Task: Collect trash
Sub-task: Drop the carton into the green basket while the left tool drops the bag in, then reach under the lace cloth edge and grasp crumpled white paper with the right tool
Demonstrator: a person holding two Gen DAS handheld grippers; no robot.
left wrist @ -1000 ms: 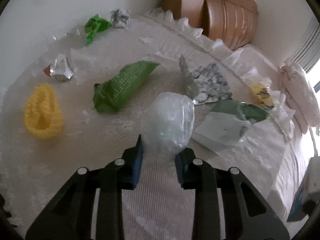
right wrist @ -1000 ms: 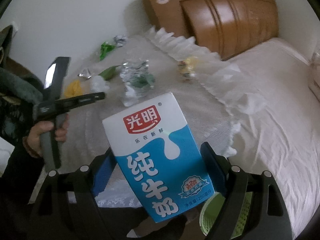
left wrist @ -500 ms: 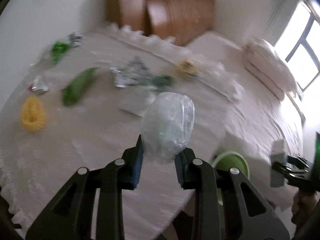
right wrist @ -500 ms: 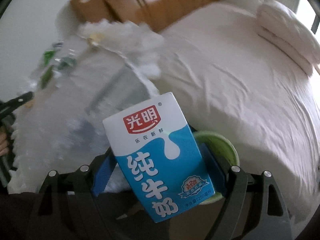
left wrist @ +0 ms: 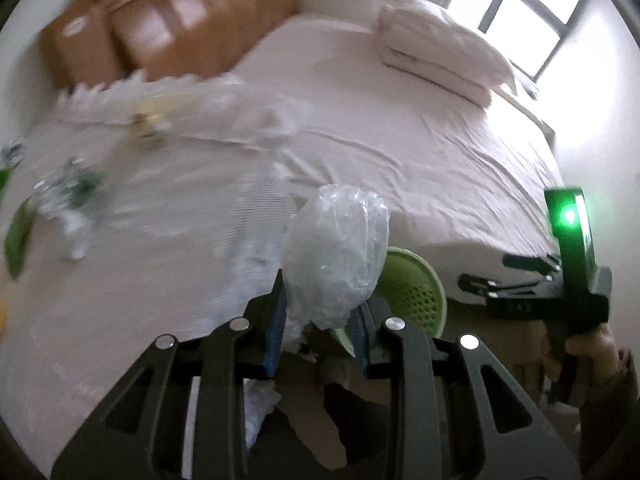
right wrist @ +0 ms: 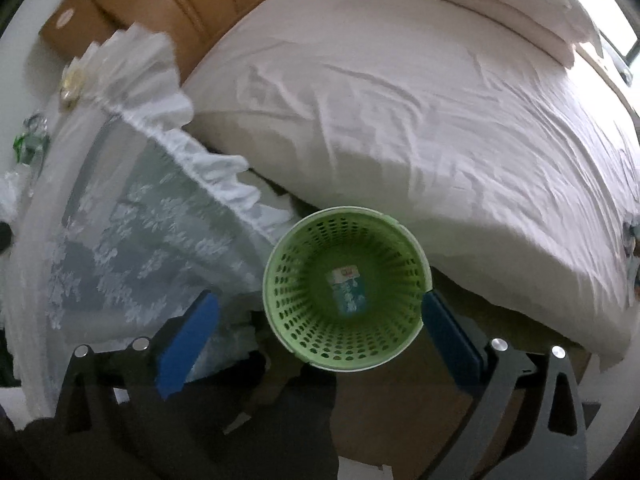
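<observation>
My left gripper is shut on a crumpled clear plastic bag, held above the table's edge beside the green perforated basket. In the right wrist view my right gripper hangs straight over that basket, its jaws opening wide with nothing between them. The blue and white milk carton lies at the bottom of the basket. The right gripper, held by a hand, also shows at the right of the left wrist view.
A lace-covered table carries more trash: a green wrapper, foil and green scraps, a yellow piece. A white bed with a folded quilt and a wooden headboard lies beyond.
The right gripper swung from the table to over the basket, opened, and the milk carton dropped in. The left gripper carried the plastic bag rightwards towards the basket.
</observation>
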